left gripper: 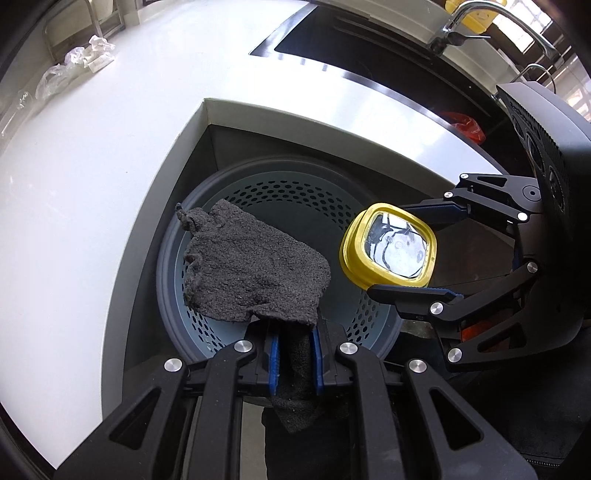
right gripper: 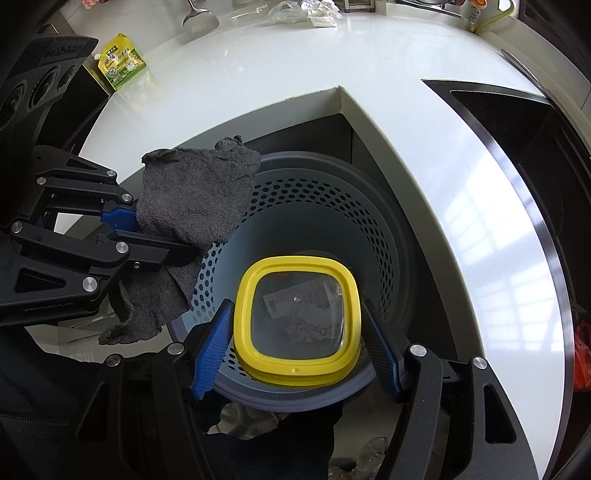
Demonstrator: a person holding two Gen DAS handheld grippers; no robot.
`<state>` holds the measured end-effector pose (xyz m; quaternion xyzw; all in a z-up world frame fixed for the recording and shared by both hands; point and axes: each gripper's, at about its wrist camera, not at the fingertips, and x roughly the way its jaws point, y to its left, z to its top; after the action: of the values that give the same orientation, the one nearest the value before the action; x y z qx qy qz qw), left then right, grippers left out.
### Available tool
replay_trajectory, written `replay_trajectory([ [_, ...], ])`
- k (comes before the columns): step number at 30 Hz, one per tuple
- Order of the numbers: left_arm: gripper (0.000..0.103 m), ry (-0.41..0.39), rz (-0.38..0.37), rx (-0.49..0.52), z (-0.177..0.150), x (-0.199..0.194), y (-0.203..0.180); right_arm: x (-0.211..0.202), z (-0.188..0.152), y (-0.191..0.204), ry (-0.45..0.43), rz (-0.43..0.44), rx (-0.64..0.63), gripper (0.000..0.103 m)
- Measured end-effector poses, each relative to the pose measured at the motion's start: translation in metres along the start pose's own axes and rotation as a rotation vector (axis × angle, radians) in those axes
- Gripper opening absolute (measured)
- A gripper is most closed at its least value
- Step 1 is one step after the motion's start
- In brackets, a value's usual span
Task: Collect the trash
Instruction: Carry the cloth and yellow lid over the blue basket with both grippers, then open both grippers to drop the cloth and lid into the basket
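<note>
Lower centre of the left view, the left gripper point(left gripper: 295, 350) pinches a dark grey rag point(left gripper: 255, 264); the right gripper point(right gripper: 295, 343) clamps a yellow-rimmed container point(right gripper: 297, 321) — both over the perforated bin point(right gripper: 373, 236). Centre each before letting go — the rag could snag the rim.

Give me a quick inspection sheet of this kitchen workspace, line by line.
Surface: white countertop, with a notch above the bin.
Job's things: grey perforated bin below; grey rag and yellow-rimmed container held over it.
Clutter: crumpled clear plastic at the counter's far edge; yellow-green pouch at its end; red plastic bag by the sink.
Grippers: left gripper jaws shut on the rag; right gripper jaws on either side of the container.
Cables: nothing seen.
Surroundings: dark sink with chrome faucet.
</note>
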<state>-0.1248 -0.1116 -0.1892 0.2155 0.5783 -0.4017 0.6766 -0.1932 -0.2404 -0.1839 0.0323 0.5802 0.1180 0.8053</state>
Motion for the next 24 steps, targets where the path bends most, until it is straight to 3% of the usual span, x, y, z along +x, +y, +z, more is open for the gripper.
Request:
replay_trajectory([
  [18,0.017,0.001,0.011,-0.012,0.004,0.002,-0.004,0.007,0.002,0.0,0.014,0.003,0.006,0.067],
  [19,0.022,-0.004,0.015,-0.018,0.005,0.001,-0.004,0.007,0.002,0.0,0.016,0.002,0.007,0.067],
  [21,0.048,-0.012,0.019,-0.034,0.006,-0.001,-0.002,0.008,0.004,-0.001,0.022,-0.002,0.005,0.068],
  [23,0.064,-0.033,0.027,-0.051,0.005,-0.005,0.0,0.009,0.006,-0.001,0.028,0.001,0.001,0.069],
  [24,0.066,-0.043,0.029,-0.054,0.005,-0.007,0.001,0.009,0.006,0.0,0.026,0.001,-0.001,0.071],
])
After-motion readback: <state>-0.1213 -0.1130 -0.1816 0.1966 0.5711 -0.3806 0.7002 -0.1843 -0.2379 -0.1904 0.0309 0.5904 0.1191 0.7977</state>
